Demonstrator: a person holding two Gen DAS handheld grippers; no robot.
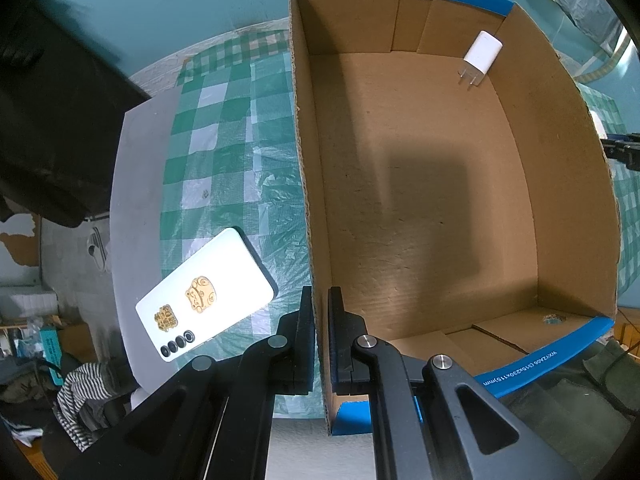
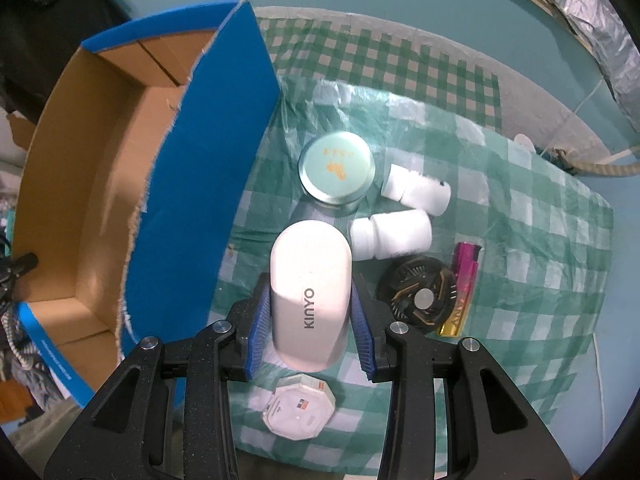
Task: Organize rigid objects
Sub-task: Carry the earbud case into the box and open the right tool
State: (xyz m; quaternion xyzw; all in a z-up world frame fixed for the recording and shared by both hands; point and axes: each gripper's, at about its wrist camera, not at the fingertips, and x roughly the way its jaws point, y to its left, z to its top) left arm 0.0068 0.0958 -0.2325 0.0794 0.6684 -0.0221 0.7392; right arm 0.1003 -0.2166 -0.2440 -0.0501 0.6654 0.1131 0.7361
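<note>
My left gripper point(image 1: 320, 300) is shut on the near-left wall of the open cardboard box point(image 1: 308, 184), one finger outside and one inside. A white plug adapter point(image 1: 480, 56) lies in the box's far right corner. A white phone point(image 1: 208, 292) lies on the checked cloth left of the box. My right gripper point(image 2: 310, 292) is shut on a white KINYO case point(image 2: 310, 288), held above the cloth just right of the box's blue outer wall point(image 2: 200, 184).
On the cloth right of the box lie a round teal tin point(image 2: 338, 168), two white bottles point(image 2: 394, 234) point(image 2: 418, 190), a black round fan-like disc point(image 2: 418, 294), a pink lighter point(image 2: 460, 288) and a white octagonal case point(image 2: 298, 406). A dark object point(image 1: 52, 120) looms left.
</note>
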